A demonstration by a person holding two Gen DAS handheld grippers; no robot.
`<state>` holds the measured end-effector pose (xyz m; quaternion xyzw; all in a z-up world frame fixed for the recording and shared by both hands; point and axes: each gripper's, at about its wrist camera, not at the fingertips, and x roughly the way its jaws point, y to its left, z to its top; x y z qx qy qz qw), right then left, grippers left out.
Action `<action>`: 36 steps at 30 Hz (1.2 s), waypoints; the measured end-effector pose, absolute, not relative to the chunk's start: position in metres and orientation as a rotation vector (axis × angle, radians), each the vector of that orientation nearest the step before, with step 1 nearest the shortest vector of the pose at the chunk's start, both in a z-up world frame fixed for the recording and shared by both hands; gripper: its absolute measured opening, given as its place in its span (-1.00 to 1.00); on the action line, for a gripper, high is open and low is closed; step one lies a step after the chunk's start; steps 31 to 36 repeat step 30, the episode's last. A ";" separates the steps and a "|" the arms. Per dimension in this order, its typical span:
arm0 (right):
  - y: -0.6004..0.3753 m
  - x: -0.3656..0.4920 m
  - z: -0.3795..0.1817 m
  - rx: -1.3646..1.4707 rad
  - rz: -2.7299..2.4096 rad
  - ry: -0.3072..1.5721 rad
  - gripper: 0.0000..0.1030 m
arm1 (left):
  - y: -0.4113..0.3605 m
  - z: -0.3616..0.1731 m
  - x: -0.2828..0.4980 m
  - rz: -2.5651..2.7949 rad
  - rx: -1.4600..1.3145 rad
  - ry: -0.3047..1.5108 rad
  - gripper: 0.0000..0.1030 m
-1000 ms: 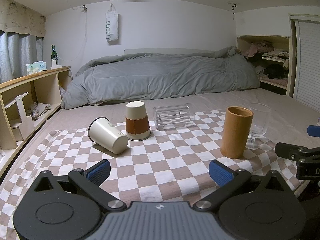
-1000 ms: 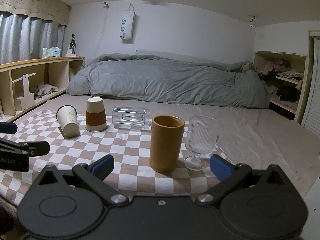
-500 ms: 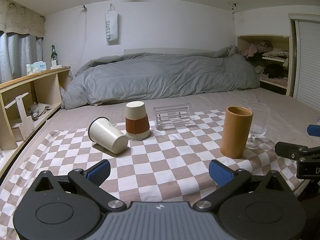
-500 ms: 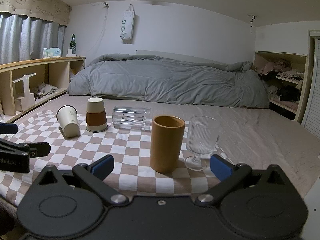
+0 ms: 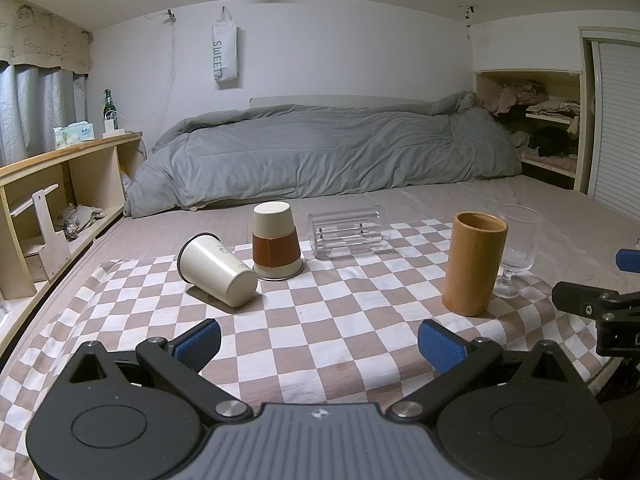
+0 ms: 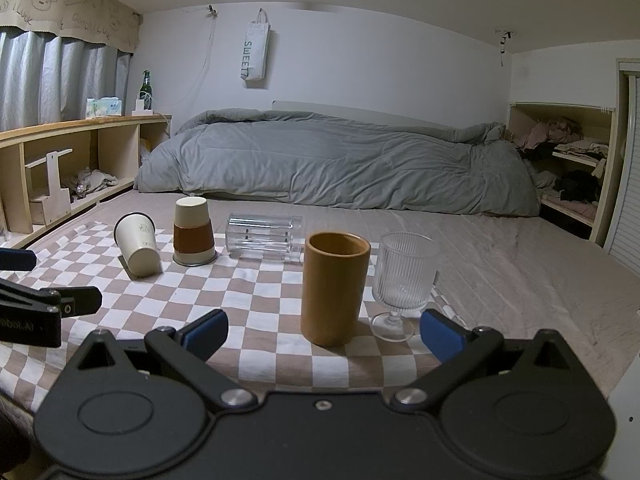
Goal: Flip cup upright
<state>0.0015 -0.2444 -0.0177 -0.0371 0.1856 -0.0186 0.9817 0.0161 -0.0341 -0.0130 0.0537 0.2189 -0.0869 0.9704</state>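
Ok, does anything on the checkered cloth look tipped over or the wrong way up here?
Three things. The white cup lies on its side, the sleeved paper cup stands upside down, and the clear tumbler lies on its side. The wooden cup and ribbed glass stand upright.

White walls [image 5: 320,48], grey duvet [image 5: 328,156], wooden shelving [image 5: 60,184], curtains [image 6: 60,76]

White cup [image 5: 218,270] lies tipped on checkered cloth [image 5: 340,320].

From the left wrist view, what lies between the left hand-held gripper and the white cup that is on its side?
Only bare checkered cloth lies between the left hand-held gripper and the tipped white cup; the left wrist view shows this.
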 end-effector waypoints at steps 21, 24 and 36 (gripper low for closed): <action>-0.243 0.002 -0.016 -0.068 -0.036 0.372 1.00 | -0.034 -0.013 0.016 -0.174 0.105 0.444 1.00; -0.243 0.002 -0.016 -0.069 -0.035 0.373 1.00 | -0.034 -0.013 0.016 -0.174 0.104 0.444 1.00; -0.244 0.002 -0.016 -0.069 -0.035 0.372 1.00 | -0.033 -0.013 0.016 -0.175 0.106 0.444 1.00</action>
